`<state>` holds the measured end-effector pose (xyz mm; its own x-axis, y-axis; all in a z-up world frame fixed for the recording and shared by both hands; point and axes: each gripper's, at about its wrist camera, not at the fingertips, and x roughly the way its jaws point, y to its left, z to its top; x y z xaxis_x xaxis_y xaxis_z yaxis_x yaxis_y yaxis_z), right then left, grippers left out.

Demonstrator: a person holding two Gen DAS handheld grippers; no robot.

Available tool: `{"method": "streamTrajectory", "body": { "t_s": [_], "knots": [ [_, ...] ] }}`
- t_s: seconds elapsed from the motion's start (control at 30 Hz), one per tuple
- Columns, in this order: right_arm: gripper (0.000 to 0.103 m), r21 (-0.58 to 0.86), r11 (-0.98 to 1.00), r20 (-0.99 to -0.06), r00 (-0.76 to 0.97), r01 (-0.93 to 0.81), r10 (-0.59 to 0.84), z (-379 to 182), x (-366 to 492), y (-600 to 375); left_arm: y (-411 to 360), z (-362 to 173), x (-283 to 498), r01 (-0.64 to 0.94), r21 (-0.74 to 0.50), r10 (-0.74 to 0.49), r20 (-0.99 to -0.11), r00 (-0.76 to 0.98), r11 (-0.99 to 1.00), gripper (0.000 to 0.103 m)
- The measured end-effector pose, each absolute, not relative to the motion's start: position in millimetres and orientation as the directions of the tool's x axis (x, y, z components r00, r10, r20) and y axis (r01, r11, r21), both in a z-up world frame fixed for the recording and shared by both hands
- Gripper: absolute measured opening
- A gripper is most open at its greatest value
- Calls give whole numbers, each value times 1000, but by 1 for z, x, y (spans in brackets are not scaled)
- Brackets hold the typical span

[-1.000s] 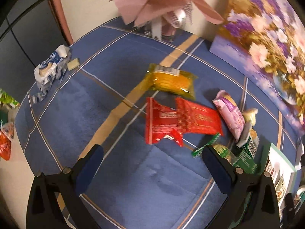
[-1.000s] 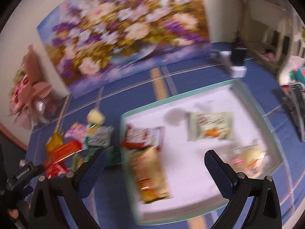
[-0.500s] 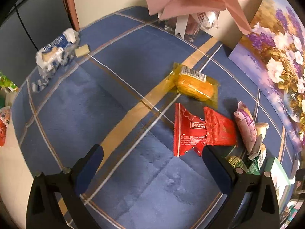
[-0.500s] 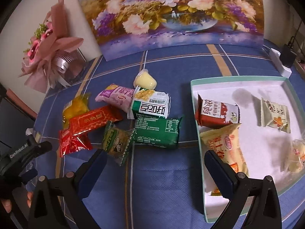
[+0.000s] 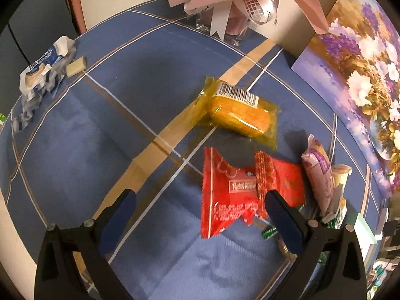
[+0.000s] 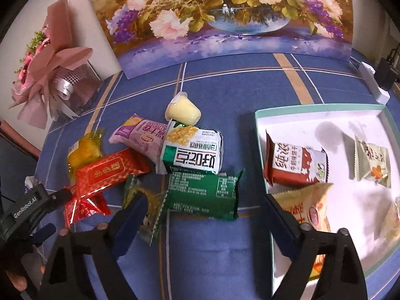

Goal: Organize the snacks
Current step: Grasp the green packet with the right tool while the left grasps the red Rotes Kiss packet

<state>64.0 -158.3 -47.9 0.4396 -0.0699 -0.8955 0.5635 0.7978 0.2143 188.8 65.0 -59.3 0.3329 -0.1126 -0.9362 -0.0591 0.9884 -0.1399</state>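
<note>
A pile of snack packets lies on the blue cloth. In the right wrist view: a green packet (image 6: 203, 193), a green-and-white packet (image 6: 193, 154), a purple packet (image 6: 140, 136), a red packet (image 6: 110, 172), a yellow cup (image 6: 183, 110). My right gripper (image 6: 203, 221) is open, just in front of the green packet. A white tray (image 6: 322, 108) on the right holds several snacks. In the left wrist view my left gripper (image 5: 200, 207) is open and empty, low over a red packet (image 5: 228, 192), with a yellow cake packet (image 5: 238, 111) beyond it.
A pink bouquet in a glass vase (image 6: 62, 75) stands at the back left. A flower painting (image 6: 225, 12) leans on the wall. A blue-and-white wrapper (image 5: 41, 67) lies at the cloth's left edge. A white power strip (image 6: 373, 82) sits behind the tray.
My right gripper has swung left from over the tray to the snack pile. My left gripper has moved forward and down toward the red packets.
</note>
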Motion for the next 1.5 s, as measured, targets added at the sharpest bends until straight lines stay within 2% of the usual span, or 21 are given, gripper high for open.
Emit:
{"method": "streamTrajectory", "body": {
  "t_s": [0.03,0.07,0.2,0.33,0.67,0.83,1.03,1.13,1.2,1.5],
  "knots": [
    [89,212,798,-897,436,564,-70,-49,66,-159,64,-60,191,-55,-140,-114,-936,334,989,90],
    [86,210,799,-899,433,563,-69,-51,68,-160,62,-61,194,-48,-142,-117,-934,338,989,87],
    [83,191,802,-909,410,566,-72,-58,77,-162,58,-62,200,-27,-161,-143,-928,343,987,85],
    [82,179,800,-918,390,572,-74,-66,82,-165,56,-67,206,-31,-171,-151,-932,330,985,74],
    [82,165,810,-928,367,563,-66,-80,90,-162,64,-89,212,-80,-140,-116,-961,253,987,72],
    [80,143,816,-937,342,561,-71,-88,92,-160,57,-94,210,-57,-133,-116,-966,232,990,60],
    [79,84,834,-937,329,545,-120,-90,94,-152,52,-97,208,-56,-115,-98,-965,241,992,60],
    [74,40,842,-937,314,539,-156,-90,92,-148,51,-97,205,-56,-114,-97,-965,243,992,58],
    [73,35,840,-936,312,542,-162,-89,91,-147,51,-96,202,-54,-116,-100,-964,245,992,53],
    [70,50,827,-936,316,560,-157,-77,87,-154,55,-82,188,-73,-169,-146,-958,245,983,50]
  ]
}}
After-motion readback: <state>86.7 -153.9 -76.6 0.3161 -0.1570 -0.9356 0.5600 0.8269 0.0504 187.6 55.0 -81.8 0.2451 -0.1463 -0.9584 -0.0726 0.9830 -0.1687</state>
